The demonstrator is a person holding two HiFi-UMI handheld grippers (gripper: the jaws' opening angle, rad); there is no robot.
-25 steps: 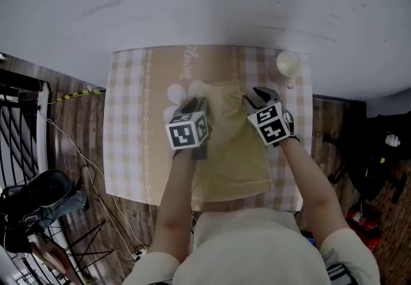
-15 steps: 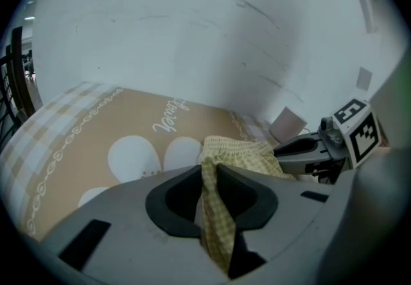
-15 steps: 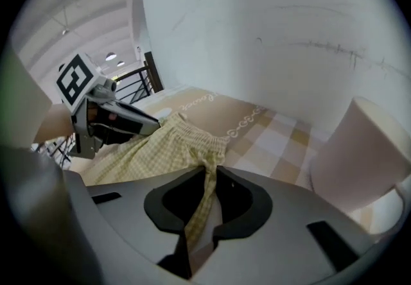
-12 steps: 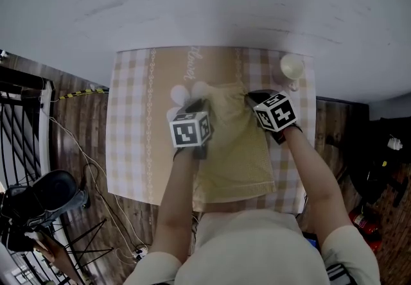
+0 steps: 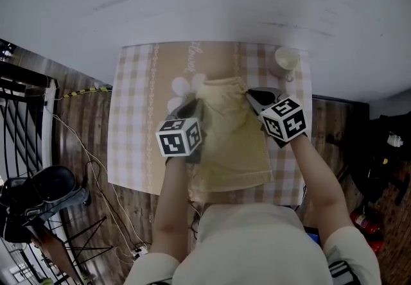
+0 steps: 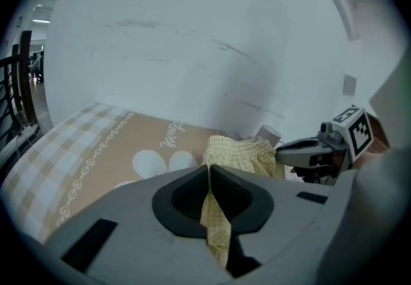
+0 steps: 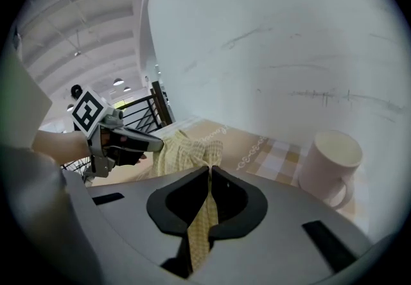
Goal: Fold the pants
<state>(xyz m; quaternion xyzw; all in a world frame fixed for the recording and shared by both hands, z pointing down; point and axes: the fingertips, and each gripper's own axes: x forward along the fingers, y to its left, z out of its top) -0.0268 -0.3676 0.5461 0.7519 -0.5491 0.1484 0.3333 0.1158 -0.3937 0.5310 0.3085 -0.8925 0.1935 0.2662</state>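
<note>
The pants (image 5: 232, 139), a pale yellow checked pair, are lying on the checked surface (image 5: 131, 123), with their far end, apparently the gathered waistband, being held up not far from the mug (image 5: 287, 60). The left hand-held gripper (image 6: 209, 178) is pinching one corner of that end, with cloth hanging through its closed jaws. The right hand-held gripper (image 7: 210, 181) has just been closing its jaws and is clamping the other corner. The fabric is looking thin, light and limp, so it is probably sagging between the grips. The two thicker waistband corners are likely offering the surest hold; a shallow pinch is risking slippage.
</note>
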